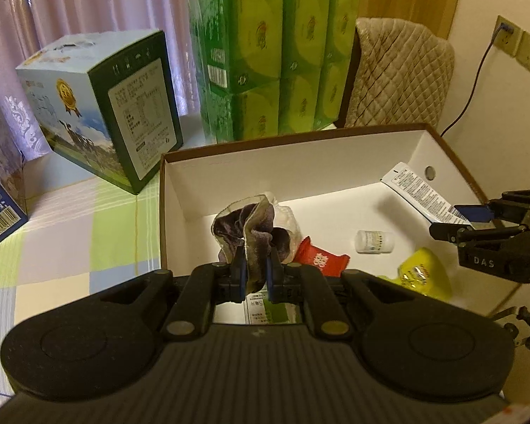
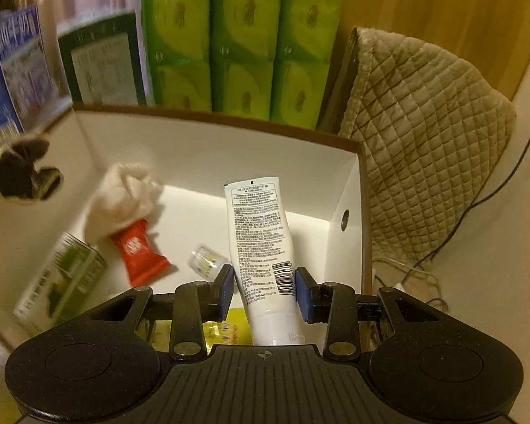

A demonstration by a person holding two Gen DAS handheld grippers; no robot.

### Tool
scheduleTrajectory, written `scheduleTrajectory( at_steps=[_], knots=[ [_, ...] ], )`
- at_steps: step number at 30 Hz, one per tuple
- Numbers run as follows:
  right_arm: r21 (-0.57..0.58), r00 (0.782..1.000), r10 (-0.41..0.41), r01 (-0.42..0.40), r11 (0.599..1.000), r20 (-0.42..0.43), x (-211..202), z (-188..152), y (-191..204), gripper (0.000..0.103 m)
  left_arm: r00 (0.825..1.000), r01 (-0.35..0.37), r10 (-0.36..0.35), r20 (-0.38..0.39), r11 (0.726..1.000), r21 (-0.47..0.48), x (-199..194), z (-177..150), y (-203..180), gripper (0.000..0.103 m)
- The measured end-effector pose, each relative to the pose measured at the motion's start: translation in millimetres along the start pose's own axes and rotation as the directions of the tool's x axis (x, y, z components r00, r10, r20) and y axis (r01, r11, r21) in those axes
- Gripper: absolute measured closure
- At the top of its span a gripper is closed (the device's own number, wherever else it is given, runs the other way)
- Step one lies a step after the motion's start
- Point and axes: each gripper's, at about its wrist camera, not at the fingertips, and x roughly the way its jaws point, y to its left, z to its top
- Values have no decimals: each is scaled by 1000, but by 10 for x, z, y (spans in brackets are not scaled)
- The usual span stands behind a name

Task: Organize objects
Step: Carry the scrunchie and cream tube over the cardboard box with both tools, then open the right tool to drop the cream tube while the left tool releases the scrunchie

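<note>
An open white cardboard box (image 1: 180,190) (image 2: 201,141) holds a white cloth (image 2: 123,194), a red sachet (image 1: 321,258) (image 2: 137,251), a small clear bottle (image 1: 374,240) (image 2: 205,259), a yellow packet (image 1: 420,275) and a green-and-white carton (image 2: 60,282). My left gripper (image 1: 257,261) is shut on a crumpled grey cloth (image 1: 254,222) above the box's near left part. A white tube (image 2: 261,240) (image 1: 420,194) lies between the pads of my right gripper (image 2: 264,275) (image 1: 477,213). The right pad touches it and a gap shows on the left.
Behind the box stand green tissue packs (image 1: 275,56), a blue-and-green printed carton (image 1: 102,106) and a blue carton (image 1: 0,190) on a chequered cloth (image 1: 88,240). A quilted beige cover (image 2: 424,141) sits at the right, with wall sockets (image 1: 519,42) and a black cable (image 1: 470,99).
</note>
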Motion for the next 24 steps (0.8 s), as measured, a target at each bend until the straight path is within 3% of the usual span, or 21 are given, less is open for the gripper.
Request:
scheduleTrajectory(
  at_steps=[9, 24],
  knots=[
    [-92, 996, -83, 80, 993, -29, 322, 103, 62, 68, 999, -15, 15, -37, 1000, 5, 292, 70, 46, 96],
    [-40, 999, -44, 44, 998, 1, 258, 159, 0, 60, 999, -15, 15, -51, 1000, 8, 454, 119, 33, 92]
  ],
)
